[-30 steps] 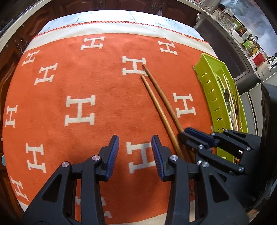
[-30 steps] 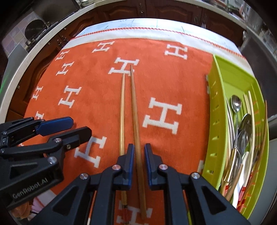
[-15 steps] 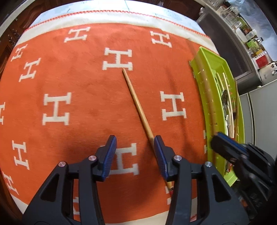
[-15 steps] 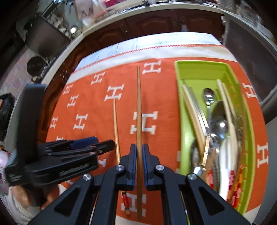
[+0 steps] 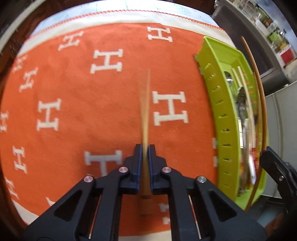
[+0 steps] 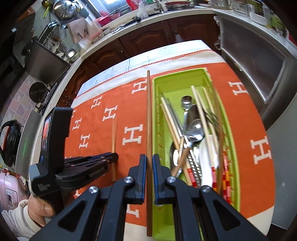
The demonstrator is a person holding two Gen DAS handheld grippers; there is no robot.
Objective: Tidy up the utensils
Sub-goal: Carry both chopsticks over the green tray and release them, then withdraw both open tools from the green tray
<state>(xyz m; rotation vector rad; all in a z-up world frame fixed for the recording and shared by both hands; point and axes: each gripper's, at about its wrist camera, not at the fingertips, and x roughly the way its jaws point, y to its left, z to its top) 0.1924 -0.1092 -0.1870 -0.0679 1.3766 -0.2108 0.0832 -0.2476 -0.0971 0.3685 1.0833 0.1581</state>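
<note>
kitchen counter (image 6: 167, 16) behind orange h-patterned cloth (image 5: 83, 111).

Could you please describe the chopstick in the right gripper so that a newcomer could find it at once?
Start at the orange blanket and find the green tray of cutlery on it. Along the tray's left wall runs a dark wooden chopstick, clamped in the right gripper. Its paler partner sits further left, in the left gripper.

An orange cloth (image 6: 115, 133) patterned with white H letters covers the tabletop (image 6: 167, 51), whose pale far edge shows bare. On the cloth's right side sits a green tray (image 6: 233, 163) of cutlery.
</note>
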